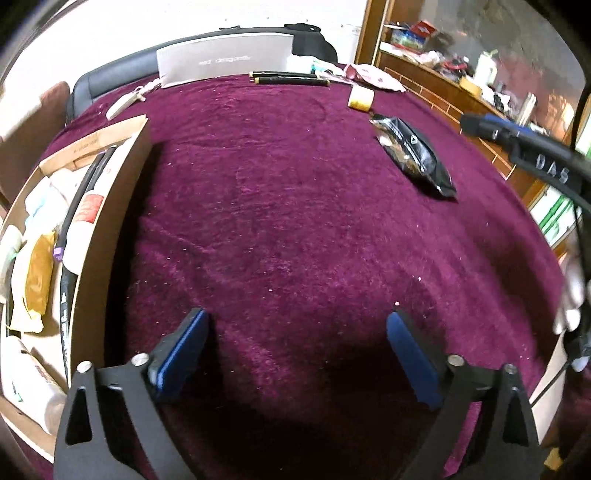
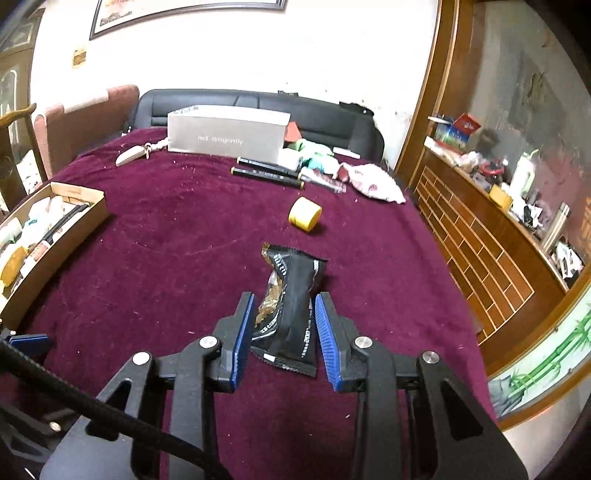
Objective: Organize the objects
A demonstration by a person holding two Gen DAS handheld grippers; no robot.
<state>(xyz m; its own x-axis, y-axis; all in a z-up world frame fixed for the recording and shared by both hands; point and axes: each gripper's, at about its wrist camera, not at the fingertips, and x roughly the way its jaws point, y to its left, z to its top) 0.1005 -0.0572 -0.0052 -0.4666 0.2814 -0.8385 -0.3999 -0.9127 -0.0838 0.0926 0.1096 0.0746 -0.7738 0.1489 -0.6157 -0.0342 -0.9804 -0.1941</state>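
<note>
Black crinkled foil snack packet [image 2: 286,314] lies on the maroon velvet cloth [image 2: 166,258], squeezed between the right gripper's [image 2: 284,306] blue pads; the left gripper [image 1: 297,325] gapes wide, empty, beside the cardboard box [image 1: 110,206].

Maroon cloth [image 2: 184,236] covers the work surface, flecked with pale lint; black leather sofa [image 2: 258,105] behind it against a white wall [image 2: 240,48]; framed picture [image 2: 184,9] high on the wall; wooden counter [image 2: 480,236] at right, top cluttered; reddish chair [image 2: 85,122] at left.
</note>
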